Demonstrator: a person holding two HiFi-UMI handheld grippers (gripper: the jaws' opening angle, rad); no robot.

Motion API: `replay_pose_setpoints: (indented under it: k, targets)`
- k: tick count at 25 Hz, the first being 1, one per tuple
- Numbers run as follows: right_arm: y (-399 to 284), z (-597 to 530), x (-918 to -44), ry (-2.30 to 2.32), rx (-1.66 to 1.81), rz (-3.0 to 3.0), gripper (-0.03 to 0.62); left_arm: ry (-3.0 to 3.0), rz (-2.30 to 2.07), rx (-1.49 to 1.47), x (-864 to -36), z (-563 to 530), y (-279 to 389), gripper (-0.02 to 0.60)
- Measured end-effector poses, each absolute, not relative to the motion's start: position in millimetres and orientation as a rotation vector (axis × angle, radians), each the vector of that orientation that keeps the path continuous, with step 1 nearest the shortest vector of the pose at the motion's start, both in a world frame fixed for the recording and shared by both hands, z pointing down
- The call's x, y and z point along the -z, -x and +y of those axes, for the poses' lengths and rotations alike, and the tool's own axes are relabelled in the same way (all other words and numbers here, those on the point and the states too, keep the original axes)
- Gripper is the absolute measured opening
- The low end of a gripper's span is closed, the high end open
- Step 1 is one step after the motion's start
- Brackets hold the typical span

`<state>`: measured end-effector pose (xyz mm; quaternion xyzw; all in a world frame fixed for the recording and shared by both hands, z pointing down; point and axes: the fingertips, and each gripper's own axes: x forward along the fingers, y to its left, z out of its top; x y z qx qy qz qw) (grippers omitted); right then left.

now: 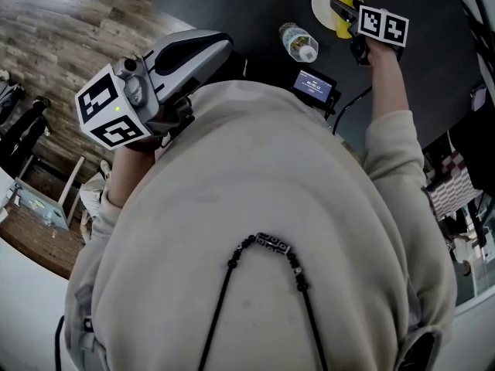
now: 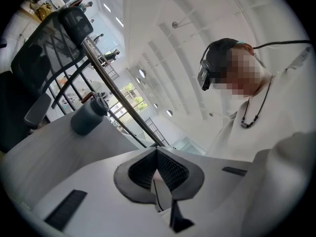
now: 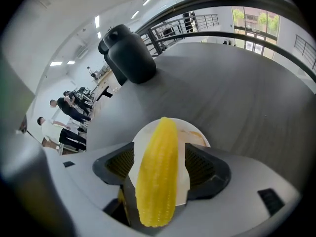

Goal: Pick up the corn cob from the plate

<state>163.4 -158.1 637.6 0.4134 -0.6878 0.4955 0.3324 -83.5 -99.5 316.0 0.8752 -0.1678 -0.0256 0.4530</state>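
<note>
Corn cob between spread fingers, right gripper.

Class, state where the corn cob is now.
Right gripper view: the corn cob lies on the white plate, between the right gripper's open jaws. Head view: top right, right of the bottle.

1. We see bright, even light in both gripper views; ceiling lamps glare at the right one's upper left.
2. Our head view is dimmer over the dark table.
3. Wide-angle bending blackens the corners; the corn cob looks soft at lower centre.
</note>
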Motion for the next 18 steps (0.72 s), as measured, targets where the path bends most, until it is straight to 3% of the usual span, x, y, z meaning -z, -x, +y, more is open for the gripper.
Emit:
replay_pose_setpoints:
  k: [8, 9, 10, 18]
  targets:
    - [-169, -151, -658, -1.055, -1.194, -1.689, 0.305, -2.158, -0.407, 0.068, -316, -99, 83, 0.002]
    - [-169, -151, -658, -1.043, -1.171, -1.677, 0.297, -2.159, -0.407, 0.068, -316, -99, 83, 0.002]
    - [-170, -150, -659, -1.033, -1.148, -1.666, 0.244, -2.160, -0.406, 0.068, -316, -99, 83, 0.002]
    - [-175, -150, -659, -1.062, -1.147, -1.644, 0.238, -2.167, -0.396, 0.063, -316, -99, 82, 0.002]
